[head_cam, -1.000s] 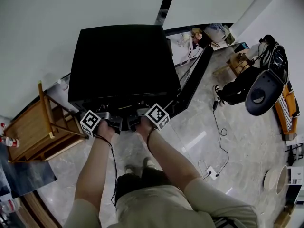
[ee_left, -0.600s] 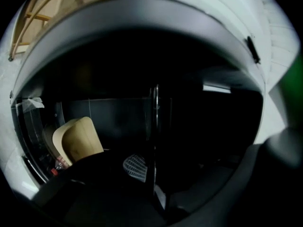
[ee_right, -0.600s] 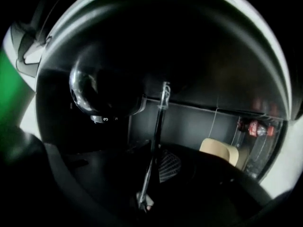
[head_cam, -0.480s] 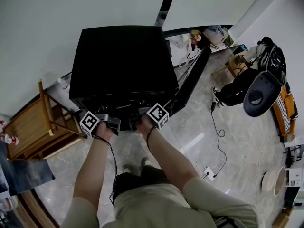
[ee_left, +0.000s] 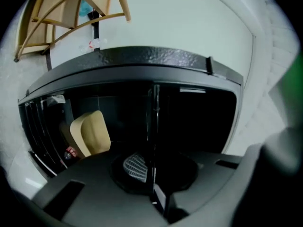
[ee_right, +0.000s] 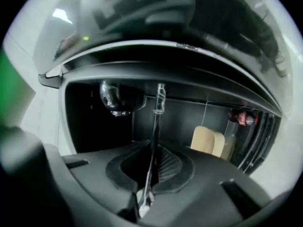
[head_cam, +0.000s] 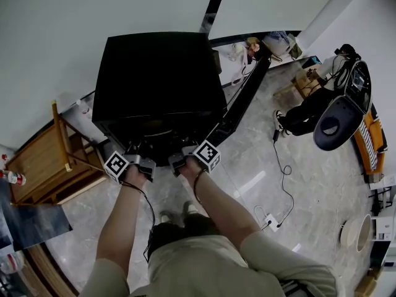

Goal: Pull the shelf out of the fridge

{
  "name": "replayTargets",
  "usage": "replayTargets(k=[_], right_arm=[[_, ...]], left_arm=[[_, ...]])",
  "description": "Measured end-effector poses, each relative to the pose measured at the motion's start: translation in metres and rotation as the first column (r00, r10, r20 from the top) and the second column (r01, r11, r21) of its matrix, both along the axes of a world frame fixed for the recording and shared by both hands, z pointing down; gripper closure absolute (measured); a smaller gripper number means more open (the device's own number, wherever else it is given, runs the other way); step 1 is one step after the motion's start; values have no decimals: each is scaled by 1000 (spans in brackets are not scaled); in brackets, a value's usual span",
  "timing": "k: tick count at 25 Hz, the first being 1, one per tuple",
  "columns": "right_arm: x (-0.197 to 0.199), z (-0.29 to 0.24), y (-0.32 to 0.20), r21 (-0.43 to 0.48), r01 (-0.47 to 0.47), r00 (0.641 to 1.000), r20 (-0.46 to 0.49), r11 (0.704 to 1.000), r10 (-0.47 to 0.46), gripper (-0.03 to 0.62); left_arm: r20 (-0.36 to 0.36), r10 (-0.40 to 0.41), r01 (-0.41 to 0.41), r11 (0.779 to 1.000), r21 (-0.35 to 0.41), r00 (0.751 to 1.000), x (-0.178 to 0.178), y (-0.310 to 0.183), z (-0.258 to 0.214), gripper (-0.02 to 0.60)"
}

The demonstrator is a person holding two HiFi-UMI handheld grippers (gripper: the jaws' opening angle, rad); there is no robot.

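The black fridge [head_cam: 158, 73] stands open, its door [head_cam: 244, 101] swung out to the right. Both grippers are at its dark front opening, side by side. My left gripper [head_cam: 141, 153] is shut on the front edge of the thin shelf [ee_left: 154, 122], which runs as a narrow line between its jaws [ee_left: 154, 186]. My right gripper [head_cam: 178, 159] holds the same shelf [ee_right: 156, 122] edge; its jaws [ee_right: 146, 190] are closing on it, with the pads pressed against it. The shelf itself is hidden in shadow in the head view.
Inside the fridge stands a tan rounded object [ee_right: 208, 142], and a cola bottle [ee_right: 241, 117] sits in the door rack. A wooden chair [head_cam: 55, 159] is at the left. A seated person [head_cam: 306, 116], an office chair [head_cam: 337, 124] and floor cables [head_cam: 278, 209] are at the right.
Both grippers have drawn a little back from the fridge front toward the person. The fridge sits slightly higher in the head view.
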State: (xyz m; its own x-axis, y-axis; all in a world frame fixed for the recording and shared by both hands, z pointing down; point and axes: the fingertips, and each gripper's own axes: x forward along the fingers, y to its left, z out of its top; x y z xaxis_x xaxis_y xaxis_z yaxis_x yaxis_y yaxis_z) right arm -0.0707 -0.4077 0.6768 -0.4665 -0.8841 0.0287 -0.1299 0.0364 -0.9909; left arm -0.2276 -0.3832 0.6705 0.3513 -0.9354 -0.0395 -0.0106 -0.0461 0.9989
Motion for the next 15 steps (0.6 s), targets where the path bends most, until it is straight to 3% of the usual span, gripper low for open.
replayTargets(k=[9, 15], right_arm=[[-1, -2, 47, -23, 44, 999, 17, 999, -44, 586], [8, -7, 80, -34, 61, 998, 16, 998, -61, 586]], left_arm=[[23, 4, -4, 1000, -14, 1000, -1, 47, -2, 568], [-3, -3, 3, 1000, -30, 1000, 10, 81, -9, 568]])
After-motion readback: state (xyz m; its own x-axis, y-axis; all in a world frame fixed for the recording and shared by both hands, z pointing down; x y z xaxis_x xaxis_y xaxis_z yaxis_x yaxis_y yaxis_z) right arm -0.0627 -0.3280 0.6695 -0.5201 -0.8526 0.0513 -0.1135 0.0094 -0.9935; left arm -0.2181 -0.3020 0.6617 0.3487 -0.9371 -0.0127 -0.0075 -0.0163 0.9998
